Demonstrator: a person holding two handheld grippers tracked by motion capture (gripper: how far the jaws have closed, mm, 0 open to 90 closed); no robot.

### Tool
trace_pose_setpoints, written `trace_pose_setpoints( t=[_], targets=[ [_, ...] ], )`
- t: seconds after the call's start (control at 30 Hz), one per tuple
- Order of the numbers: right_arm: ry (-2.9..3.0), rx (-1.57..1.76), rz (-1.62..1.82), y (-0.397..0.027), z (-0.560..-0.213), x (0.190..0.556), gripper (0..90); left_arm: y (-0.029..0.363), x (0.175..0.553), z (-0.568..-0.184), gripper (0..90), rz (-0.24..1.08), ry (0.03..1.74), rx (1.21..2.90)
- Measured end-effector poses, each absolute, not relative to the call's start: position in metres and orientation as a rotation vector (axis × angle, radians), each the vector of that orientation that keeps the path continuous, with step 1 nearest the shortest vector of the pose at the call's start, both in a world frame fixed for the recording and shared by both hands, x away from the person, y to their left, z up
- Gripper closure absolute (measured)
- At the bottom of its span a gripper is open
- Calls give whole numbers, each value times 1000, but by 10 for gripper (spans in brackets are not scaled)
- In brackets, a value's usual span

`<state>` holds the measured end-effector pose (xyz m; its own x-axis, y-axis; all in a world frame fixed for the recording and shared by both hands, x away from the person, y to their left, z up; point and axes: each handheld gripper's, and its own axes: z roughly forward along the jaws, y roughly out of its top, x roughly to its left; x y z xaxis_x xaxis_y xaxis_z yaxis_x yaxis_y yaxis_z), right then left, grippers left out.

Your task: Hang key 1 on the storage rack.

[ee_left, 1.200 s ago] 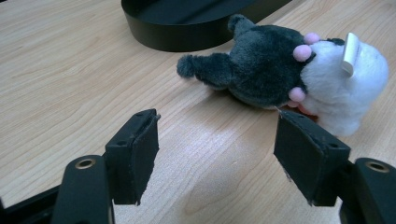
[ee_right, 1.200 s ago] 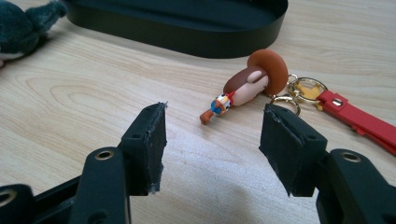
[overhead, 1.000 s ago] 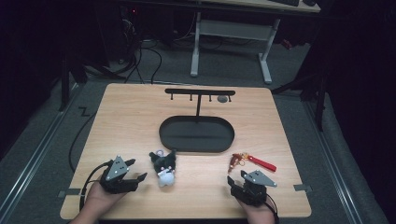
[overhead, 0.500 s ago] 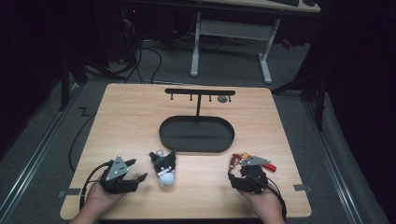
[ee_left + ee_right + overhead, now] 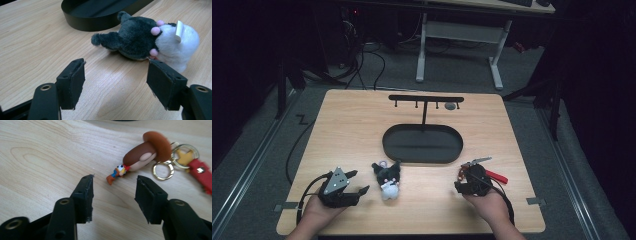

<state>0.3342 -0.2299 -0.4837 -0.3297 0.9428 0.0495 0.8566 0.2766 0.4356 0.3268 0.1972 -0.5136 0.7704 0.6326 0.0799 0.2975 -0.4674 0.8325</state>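
Hovering hand-held gripper [image 5: 113,187] before keychain [image 5: 145,155]

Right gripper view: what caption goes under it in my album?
Open right gripper closing in on a brown-hatted figure keychain with gold rings and red strap.

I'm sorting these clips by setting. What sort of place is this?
Probably a lab or workshop set up for recording, not a home. A bare wooden table stands in a dark room, cables trail over the grey floor behind it, and a white-legged desk stands at the back.
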Motion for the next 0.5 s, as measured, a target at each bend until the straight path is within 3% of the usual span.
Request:
trace_pose_setpoints(
  t=[0.5],
  targets=[
    [2302, 1781, 476, -224, -494, 354, 606, 196, 326, -514, 310, 479, 685, 2087]
  ],
)
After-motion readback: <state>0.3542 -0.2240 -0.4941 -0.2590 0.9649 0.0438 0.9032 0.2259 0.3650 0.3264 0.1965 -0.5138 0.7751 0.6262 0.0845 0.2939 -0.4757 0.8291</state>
